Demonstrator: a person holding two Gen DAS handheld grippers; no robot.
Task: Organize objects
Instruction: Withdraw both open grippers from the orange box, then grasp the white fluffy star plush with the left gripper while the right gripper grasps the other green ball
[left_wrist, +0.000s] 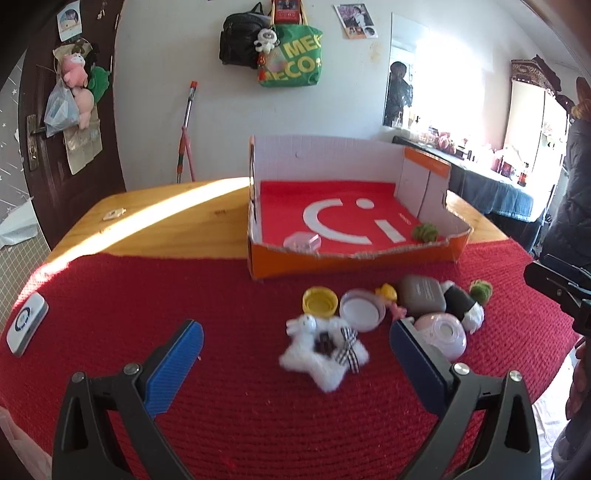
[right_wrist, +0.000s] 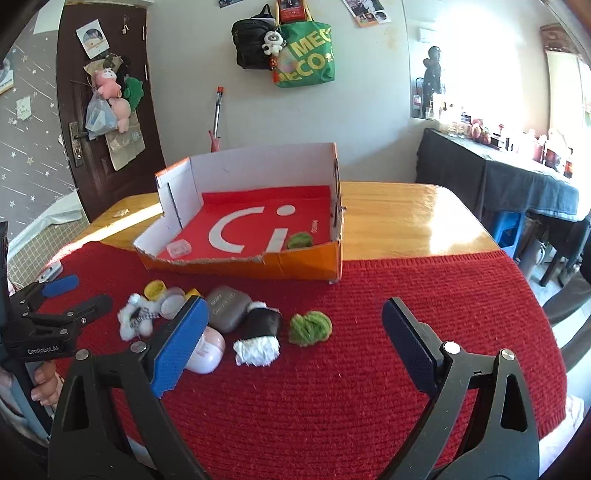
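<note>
An orange cardboard box (left_wrist: 347, 264) with a red floor stands at the back of the red knitted mat (left_wrist: 221, 406); it holds a clear small case (left_wrist: 302, 242) and a green pompom (left_wrist: 424, 232). In front lie a white plush toy (left_wrist: 325, 354), yellow cap (left_wrist: 320, 301), round lidded jar (left_wrist: 361, 309), grey case (left_wrist: 423, 295), black-and-white roll (right_wrist: 258, 336), pink round case (left_wrist: 441, 332) and a second green pompom (right_wrist: 310, 328). My left gripper (left_wrist: 295, 328) is open, straddling the plush toy without touching it. My right gripper (right_wrist: 295, 306) is open just above the loose pompom.
A white remote-like device (left_wrist: 26, 325) lies at the mat's left edge. Bare wooden tabletop (right_wrist: 406, 221) extends behind and right of the box. A cloth-covered side table (right_wrist: 498, 177) and blue stool (right_wrist: 511, 229) stand to the right; a door and hanging bags are behind.
</note>
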